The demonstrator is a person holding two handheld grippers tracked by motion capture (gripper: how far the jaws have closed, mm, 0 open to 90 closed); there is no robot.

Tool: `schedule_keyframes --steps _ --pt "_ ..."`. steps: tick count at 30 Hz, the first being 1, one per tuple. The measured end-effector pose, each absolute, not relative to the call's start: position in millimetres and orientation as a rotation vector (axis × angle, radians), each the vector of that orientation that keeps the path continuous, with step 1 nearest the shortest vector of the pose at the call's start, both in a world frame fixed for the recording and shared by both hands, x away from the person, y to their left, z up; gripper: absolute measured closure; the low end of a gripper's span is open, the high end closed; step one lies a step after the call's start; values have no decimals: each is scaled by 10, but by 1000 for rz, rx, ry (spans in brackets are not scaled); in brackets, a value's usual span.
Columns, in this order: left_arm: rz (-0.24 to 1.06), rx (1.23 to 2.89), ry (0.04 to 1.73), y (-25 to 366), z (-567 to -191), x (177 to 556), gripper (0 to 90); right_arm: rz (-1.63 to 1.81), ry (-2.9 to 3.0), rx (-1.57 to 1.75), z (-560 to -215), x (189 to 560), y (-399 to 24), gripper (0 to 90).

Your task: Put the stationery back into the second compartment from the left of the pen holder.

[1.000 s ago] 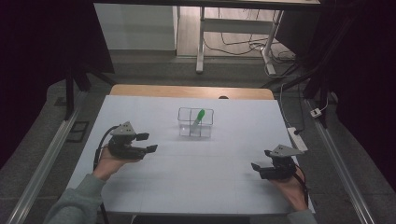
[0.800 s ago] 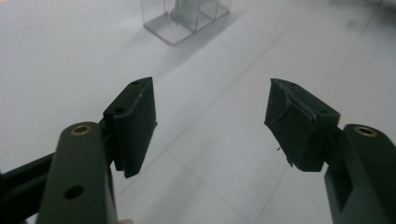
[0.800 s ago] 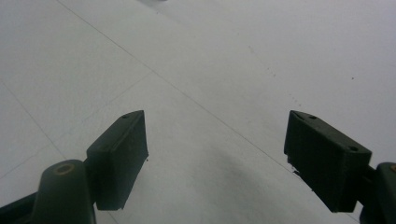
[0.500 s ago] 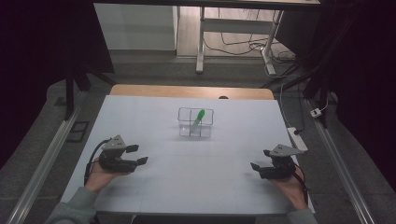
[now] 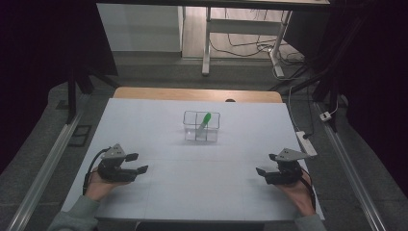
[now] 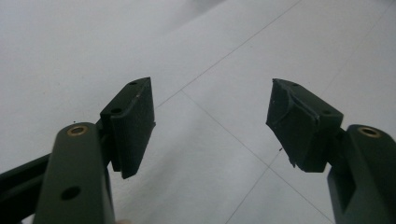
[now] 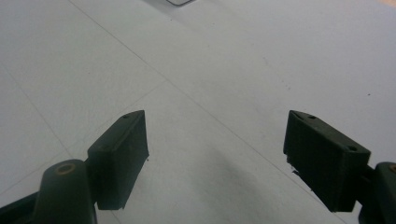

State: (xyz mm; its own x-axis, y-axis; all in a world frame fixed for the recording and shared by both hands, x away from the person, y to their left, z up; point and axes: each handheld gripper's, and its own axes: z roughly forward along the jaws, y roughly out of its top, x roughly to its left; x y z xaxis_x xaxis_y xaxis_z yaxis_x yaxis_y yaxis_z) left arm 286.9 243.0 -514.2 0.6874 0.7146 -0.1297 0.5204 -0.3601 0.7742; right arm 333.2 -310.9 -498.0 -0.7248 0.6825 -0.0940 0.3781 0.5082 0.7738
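Observation:
A clear plastic box point(image 5: 201, 128) stands at the middle of the white table point(image 5: 202, 197), with a green marker point(image 5: 205, 119) leaning inside it. My left gripper point(image 5: 138, 162) rests low over the table near the front left, held by a hand, jaws pointing right. Its jaws are open with nothing between them, and bare table shows between them in the left gripper view point(image 6: 210, 121). My right gripper point(image 5: 265, 164) sits at the front right, jaws pointing left. It is open too, over bare table point(image 7: 215, 154).
A white power strip point(image 5: 306, 143) lies at the table's right edge. A wooden strip point(image 5: 197, 94) runs along the far edge. Metal rails point(image 5: 48, 163) flank the table on the floor. A corner of the clear box point(image 7: 180, 2) shows far ahead in the right gripper view.
My left gripper has come down and drawn back toward the front left of the table. The right gripper has stayed where it was.

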Motion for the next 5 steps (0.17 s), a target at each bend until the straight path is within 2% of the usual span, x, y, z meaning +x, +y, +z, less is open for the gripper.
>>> schedule_keyframes --steps 5 --pt "288 2045 943 2414 -5133 2856 307 1112 2356 885 -4961 3318 -3133 208"
